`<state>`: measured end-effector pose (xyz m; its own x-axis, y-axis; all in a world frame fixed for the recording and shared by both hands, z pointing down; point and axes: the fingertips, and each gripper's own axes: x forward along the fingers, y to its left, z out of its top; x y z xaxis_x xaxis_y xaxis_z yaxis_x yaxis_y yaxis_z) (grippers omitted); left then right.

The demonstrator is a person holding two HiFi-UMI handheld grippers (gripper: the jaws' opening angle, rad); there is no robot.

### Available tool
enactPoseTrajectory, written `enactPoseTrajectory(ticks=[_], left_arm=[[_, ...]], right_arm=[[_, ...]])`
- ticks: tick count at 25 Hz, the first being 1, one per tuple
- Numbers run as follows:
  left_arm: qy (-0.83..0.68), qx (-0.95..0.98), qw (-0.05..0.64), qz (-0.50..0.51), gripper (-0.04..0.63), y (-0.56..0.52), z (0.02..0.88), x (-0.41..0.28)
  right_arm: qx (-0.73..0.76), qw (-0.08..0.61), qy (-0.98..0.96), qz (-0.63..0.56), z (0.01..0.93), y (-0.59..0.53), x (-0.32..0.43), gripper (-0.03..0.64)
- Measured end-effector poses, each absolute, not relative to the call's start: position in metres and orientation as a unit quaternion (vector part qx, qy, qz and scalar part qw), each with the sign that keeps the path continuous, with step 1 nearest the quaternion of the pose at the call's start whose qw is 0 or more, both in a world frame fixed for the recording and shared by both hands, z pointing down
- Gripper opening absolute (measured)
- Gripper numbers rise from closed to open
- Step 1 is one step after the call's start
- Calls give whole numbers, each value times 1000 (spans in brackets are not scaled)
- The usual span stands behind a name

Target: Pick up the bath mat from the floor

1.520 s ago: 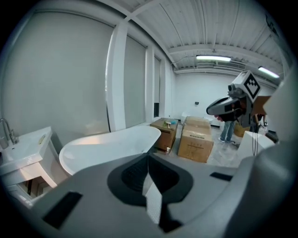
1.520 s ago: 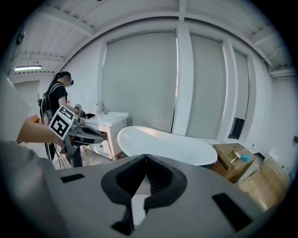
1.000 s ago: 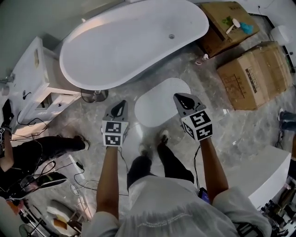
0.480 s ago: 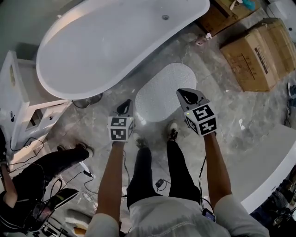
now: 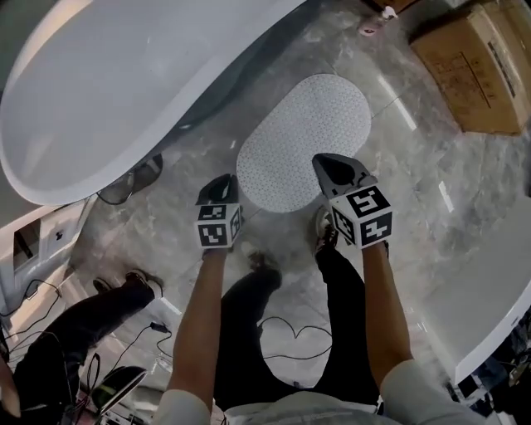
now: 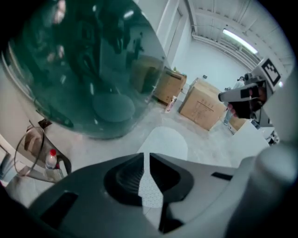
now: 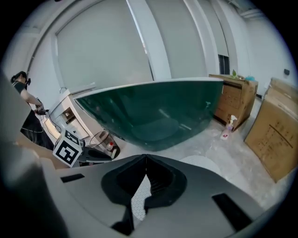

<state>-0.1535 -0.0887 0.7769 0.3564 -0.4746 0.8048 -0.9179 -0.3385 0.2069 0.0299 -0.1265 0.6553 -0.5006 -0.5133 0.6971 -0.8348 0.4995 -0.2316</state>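
The bath mat (image 5: 303, 141) is a white, dotted oval lying flat on the grey marble floor beside the bathtub. My left gripper (image 5: 217, 191) hovers just left of the mat's near end, its jaws shut with nothing between them. My right gripper (image 5: 329, 166) hangs over the mat's near right edge, also shut and empty. Neither touches the mat. In the left gripper view the mat (image 6: 165, 142) lies ahead beyond the closed jaw tips (image 6: 145, 155). Past the closed tips (image 7: 146, 160) in the right gripper view, the mat (image 7: 205, 163) shows to the right.
The large white bathtub (image 5: 124, 75) fills the upper left. Cardboard boxes (image 5: 481, 58) and a spray bottle (image 5: 377, 21) stand at the upper right. A white ledge (image 5: 489, 290) borders the right. Another person's legs (image 5: 83, 315) and cables (image 5: 290, 332) lie at the lower left.
The person has stepped closer to the mat, and both grippers now sit at its near end instead of short of it. Both grippers stayed shut.
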Motion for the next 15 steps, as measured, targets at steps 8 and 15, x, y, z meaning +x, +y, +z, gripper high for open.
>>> enactPoseTrajectory(ticks=[8, 15], left_arm=[[-464, 730, 352, 358, 21, -81, 918, -153], [-469, 729, 347, 359, 152, -96, 1008, -140]], right_arm=[[398, 318, -795, 330, 789, -97, 40, 14], [364, 331, -796, 351, 837, -104, 34, 14]])
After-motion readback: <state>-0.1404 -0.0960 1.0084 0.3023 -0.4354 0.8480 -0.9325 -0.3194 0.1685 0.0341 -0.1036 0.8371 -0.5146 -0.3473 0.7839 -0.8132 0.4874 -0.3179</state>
